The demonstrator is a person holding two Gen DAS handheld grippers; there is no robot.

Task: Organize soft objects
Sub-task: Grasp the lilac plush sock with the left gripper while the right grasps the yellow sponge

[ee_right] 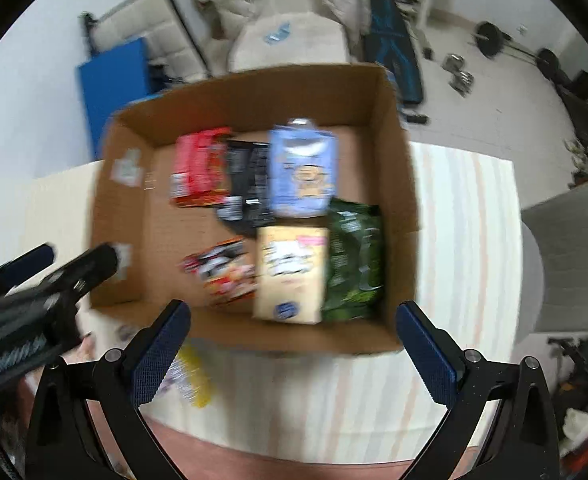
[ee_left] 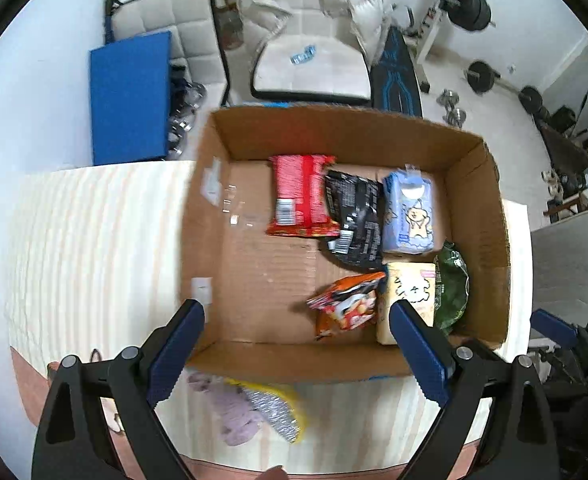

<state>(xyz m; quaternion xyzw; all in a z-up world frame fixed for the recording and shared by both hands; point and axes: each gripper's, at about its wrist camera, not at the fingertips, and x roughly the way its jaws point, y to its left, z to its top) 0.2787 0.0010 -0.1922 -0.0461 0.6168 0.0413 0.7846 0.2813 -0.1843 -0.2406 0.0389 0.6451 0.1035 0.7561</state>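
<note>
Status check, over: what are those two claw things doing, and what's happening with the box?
Left gripper and right gripper: jaws open, empty. Cardboard box holds six packets. Purple soft toy and yellow-edged pack on the table, outside the box. Nothing in the way.

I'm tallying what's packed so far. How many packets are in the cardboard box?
6. Back row: red packet, black packet, blue pack. Front row: orange packet, cream pack, green bag by the right wall. Others may be hidden beneath.
</note>
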